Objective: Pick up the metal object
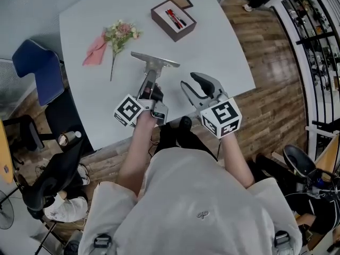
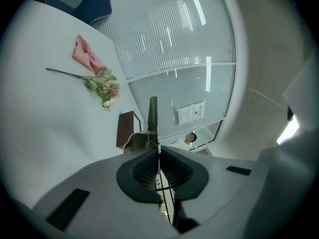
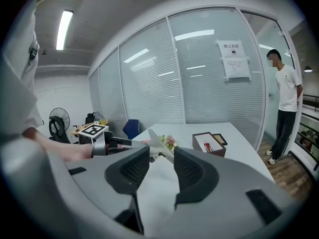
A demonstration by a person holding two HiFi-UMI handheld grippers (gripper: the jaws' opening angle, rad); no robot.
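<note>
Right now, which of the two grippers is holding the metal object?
The left gripper: its jaws are shut on the metal object at its handle. The right gripper beside it stands open, empty.

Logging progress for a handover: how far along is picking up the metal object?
Done: the left gripper is shut on the metal object, gripping its handle, and the object looks clear of the table. In hand: only that; the right gripper is open and empty. Left: seemingly nothing but keeping hold.
</note>
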